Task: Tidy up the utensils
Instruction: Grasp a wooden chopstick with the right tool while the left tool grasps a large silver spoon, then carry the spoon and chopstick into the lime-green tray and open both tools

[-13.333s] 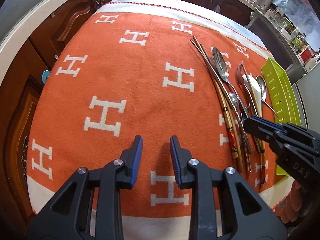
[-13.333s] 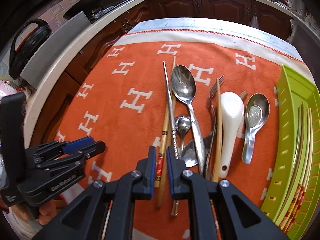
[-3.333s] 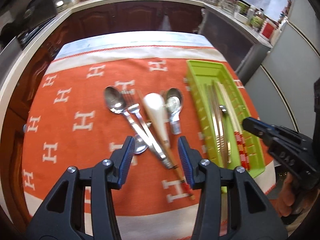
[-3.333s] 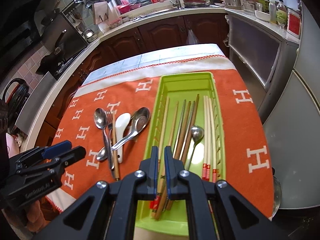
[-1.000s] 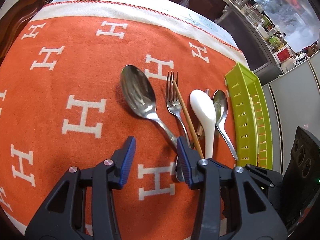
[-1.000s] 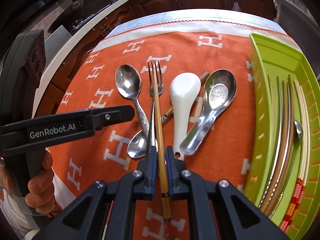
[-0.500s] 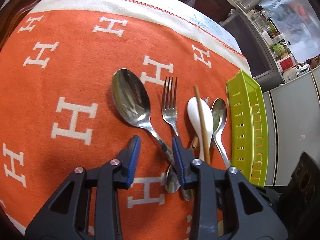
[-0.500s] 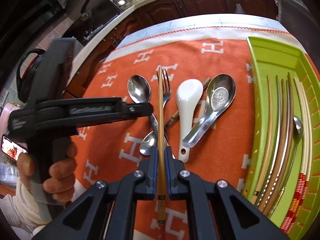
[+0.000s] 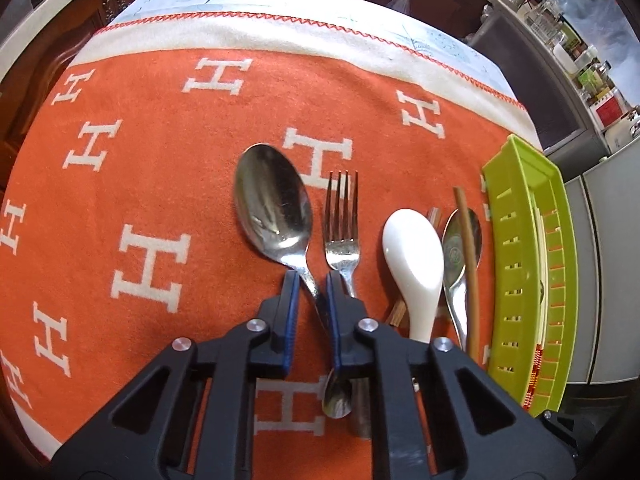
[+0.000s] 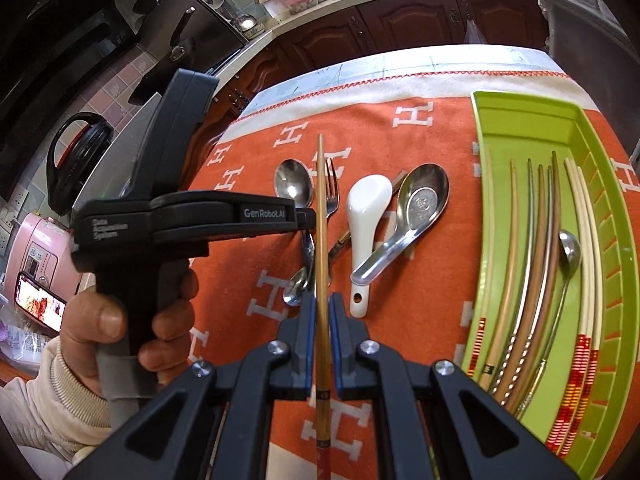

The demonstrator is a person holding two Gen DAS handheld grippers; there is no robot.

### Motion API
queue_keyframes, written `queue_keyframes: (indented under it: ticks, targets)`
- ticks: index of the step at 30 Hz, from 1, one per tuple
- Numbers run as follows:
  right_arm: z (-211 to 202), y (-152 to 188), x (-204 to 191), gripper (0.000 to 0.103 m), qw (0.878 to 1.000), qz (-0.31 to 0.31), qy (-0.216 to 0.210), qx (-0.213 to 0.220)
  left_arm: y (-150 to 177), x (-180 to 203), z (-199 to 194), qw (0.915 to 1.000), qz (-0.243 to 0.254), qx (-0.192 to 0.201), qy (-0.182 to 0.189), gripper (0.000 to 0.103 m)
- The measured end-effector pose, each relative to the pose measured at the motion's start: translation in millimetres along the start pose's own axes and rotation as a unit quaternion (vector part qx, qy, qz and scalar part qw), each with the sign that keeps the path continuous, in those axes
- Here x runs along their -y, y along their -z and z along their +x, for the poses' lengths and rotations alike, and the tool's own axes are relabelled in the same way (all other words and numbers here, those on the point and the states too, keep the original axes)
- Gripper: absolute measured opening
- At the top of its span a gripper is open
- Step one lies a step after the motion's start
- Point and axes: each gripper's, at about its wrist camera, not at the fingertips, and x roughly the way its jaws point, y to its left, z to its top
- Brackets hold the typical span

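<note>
The right gripper (image 10: pixel 319 322) clamped a wooden chopstick (image 10: pixel 321 216), due next for the green tray (image 10: pixel 532 120); left of the tray, the left gripper (image 9: pixel 312 288) was closing around the large spoon (image 9: pixel 274 204) handle.

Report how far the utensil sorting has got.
Done: several chopsticks and a slim spoon lie in the green tray. In hand: the right gripper holds a wooden chopstick; the left gripper is closing around the large spoon handle. Left on the cloth: fork, white ceramic spoon, metal soup spoon, a small spoon.
</note>
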Motion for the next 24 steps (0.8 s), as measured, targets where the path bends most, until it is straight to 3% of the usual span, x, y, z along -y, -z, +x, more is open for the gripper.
queue_keyframes:
  ticks: [5,14,24]
  targets:
    - [-5.7,1.5,2.1,0.006,1.000,0.002,0.001,0.004,3.4,-15.3,-5.6,0.9999,-0.005,-0.013,0.008,0.003]
    - [-9.9,3.6,-3.6,0.006,1.000,-0.006,-0.010,0.010,30.9,-41.9,-18.3,0.9996,0.005,-0.026,-0.012,0.003]
    - [-13.6,3.3,-9.7,0.006,1.000,-0.007,-0.016,0.015,55.6,-52.9,-54.1,0.9999,0.005,0.001,0.014,0.000]
